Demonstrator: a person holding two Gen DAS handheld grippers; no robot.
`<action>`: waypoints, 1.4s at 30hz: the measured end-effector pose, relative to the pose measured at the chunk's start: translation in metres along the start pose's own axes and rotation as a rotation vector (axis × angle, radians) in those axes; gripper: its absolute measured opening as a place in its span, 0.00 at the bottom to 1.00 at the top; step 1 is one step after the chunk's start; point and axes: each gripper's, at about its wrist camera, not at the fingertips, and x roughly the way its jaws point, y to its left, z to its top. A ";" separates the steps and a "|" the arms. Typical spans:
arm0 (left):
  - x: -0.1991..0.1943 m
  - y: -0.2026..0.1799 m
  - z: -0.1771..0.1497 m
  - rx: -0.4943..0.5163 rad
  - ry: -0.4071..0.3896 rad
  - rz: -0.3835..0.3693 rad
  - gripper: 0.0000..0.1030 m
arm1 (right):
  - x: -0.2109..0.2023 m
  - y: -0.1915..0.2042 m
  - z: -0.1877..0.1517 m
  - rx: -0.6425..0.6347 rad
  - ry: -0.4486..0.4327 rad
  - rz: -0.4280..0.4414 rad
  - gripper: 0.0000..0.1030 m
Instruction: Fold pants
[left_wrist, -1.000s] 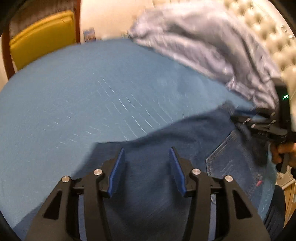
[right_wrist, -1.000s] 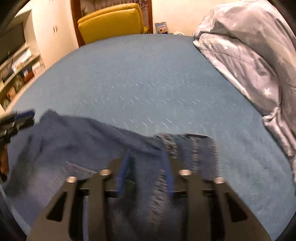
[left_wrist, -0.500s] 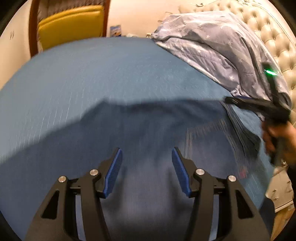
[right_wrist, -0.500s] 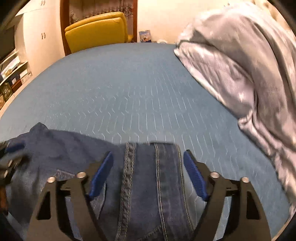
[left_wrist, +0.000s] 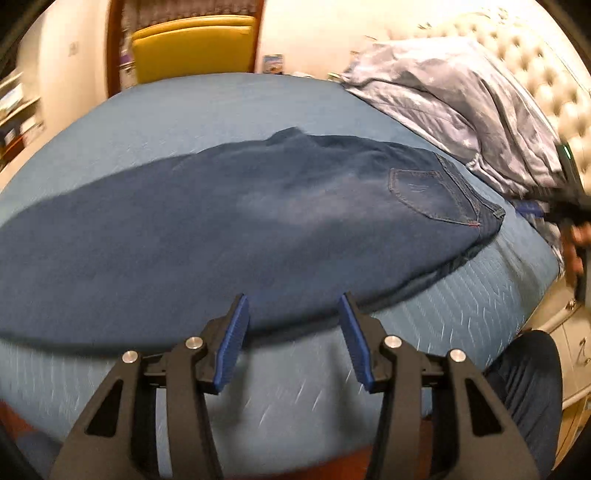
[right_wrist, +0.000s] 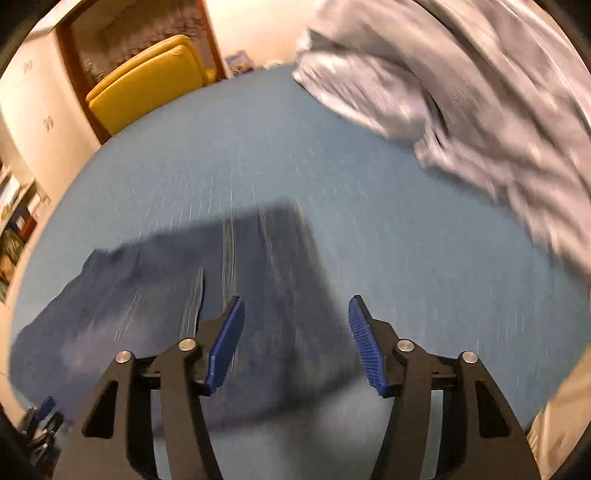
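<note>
Dark blue jeans (left_wrist: 258, 221) lie spread lengthwise across the blue bed cover (left_wrist: 184, 110), waist and back pocket (left_wrist: 432, 192) to the right. My left gripper (left_wrist: 293, 325) is open and empty, just above the near edge of the jeans. My right gripper (right_wrist: 295, 328) is open and empty above the waist end of the jeans (right_wrist: 266, 280), which looks blurred. The right gripper also shows at the far right of the left wrist view (left_wrist: 532, 208), just off the waistband.
A grey star-print duvet (left_wrist: 461, 110) is heaped at the head of the bed against a tufted headboard (left_wrist: 535, 55). A yellow chair (left_wrist: 192, 48) stands beyond the far edge. Shelves (right_wrist: 14, 221) line the left wall. A white bedside cabinet (left_wrist: 569, 339) stands at the right.
Both grippers have let go of the jeans and pulled back. The jeans have dropped flat onto the bed. The right gripper's jaws went from shut to wide open.
</note>
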 end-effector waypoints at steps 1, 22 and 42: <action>-0.006 0.006 -0.004 -0.028 0.007 -0.002 0.48 | -0.005 0.008 -0.019 -0.010 0.012 0.009 0.50; 0.002 -0.034 -0.026 0.518 -0.075 0.228 0.27 | 0.014 0.210 -0.129 -0.723 0.051 0.146 0.01; -0.028 0.020 -0.020 0.155 -0.027 0.006 0.21 | -0.023 0.195 -0.098 -0.507 -0.013 0.237 0.10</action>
